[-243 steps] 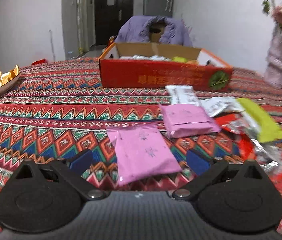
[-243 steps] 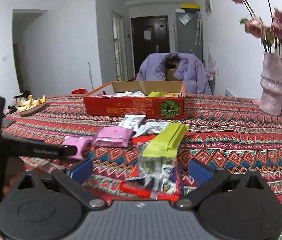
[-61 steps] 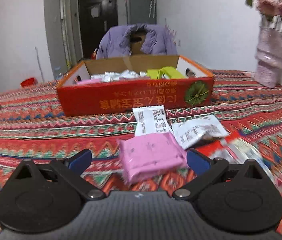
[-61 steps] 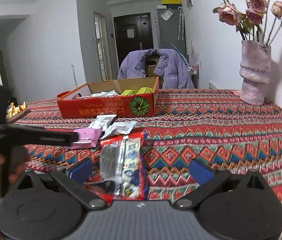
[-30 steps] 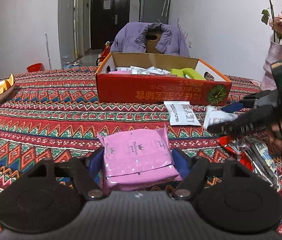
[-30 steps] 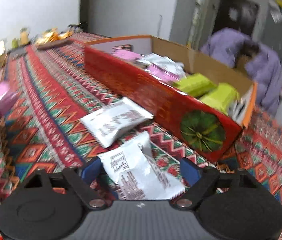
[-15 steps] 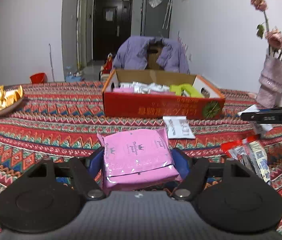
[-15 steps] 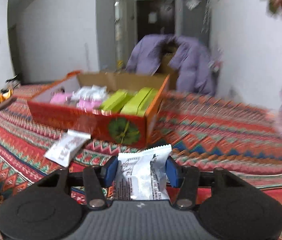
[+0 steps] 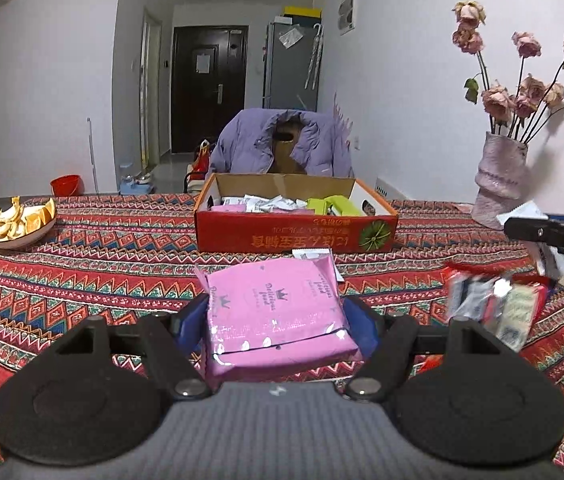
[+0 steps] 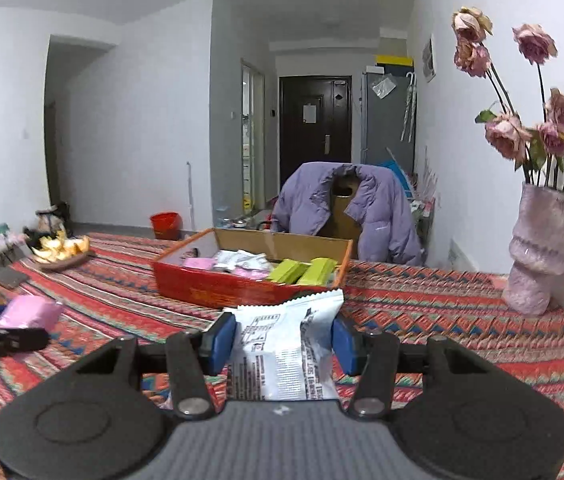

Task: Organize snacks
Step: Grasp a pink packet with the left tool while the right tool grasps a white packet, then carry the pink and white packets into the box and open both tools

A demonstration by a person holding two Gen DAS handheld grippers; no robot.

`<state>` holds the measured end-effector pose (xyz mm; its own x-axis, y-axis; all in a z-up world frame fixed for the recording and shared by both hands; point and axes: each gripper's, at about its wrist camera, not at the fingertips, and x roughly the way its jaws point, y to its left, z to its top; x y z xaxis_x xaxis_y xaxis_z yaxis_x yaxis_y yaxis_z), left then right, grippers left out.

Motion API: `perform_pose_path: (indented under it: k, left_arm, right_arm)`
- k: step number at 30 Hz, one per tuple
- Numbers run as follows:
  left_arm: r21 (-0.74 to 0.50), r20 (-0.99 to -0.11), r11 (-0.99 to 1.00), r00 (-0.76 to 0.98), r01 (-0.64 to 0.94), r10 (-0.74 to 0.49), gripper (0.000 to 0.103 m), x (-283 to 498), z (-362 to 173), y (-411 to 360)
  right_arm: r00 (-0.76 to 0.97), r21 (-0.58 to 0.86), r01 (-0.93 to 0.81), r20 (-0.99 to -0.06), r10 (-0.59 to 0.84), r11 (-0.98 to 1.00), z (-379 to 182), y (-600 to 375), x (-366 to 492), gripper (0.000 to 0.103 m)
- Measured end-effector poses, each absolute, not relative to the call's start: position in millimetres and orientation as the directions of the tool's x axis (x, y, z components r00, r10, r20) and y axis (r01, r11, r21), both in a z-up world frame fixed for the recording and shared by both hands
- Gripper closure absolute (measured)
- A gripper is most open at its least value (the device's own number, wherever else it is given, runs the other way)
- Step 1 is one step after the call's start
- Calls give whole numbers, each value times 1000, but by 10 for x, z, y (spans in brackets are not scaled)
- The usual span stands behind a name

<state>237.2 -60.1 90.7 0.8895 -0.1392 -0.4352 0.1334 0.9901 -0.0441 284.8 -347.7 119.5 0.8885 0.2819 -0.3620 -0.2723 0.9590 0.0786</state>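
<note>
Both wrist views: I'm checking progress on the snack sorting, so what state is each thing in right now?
left gripper: shut on the pink packet, held above the table.
right gripper: shut on the white packet, lifted.
red box: open, partly filled with snacks.
red-wrapped snack pack: lying on the tablecloth, outside the box.
white sachet: lying before the box.

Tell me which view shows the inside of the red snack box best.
The right wrist view: it looks down into the red box, showing pink, white and green packets. The left wrist view shows mostly its front wall, with only packet tops visible.
</note>
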Motion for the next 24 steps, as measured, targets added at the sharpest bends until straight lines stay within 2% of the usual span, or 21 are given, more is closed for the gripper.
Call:
perform_pose_path:
  k: [6, 14, 24]
  left_arm:
    - [-37, -422, 991, 897, 128, -131, 29, 2414, 963, -591]
    - [-37, -426, 992, 896, 121, -125, 29, 2764, 1015, -512]
    - [-26, -453, 984, 876, 175, -168, 29, 3941, 1119, -613]
  right_arm:
    - [852, 147, -337, -372, 368, 930, 1162, -3358, 2903, 52]
    - [845, 151, -346, -377, 378, 926, 1186, -3220, 3220, 52]
    - [821, 225, -354, -389, 417, 908, 1274, -3170, 4360, 52]
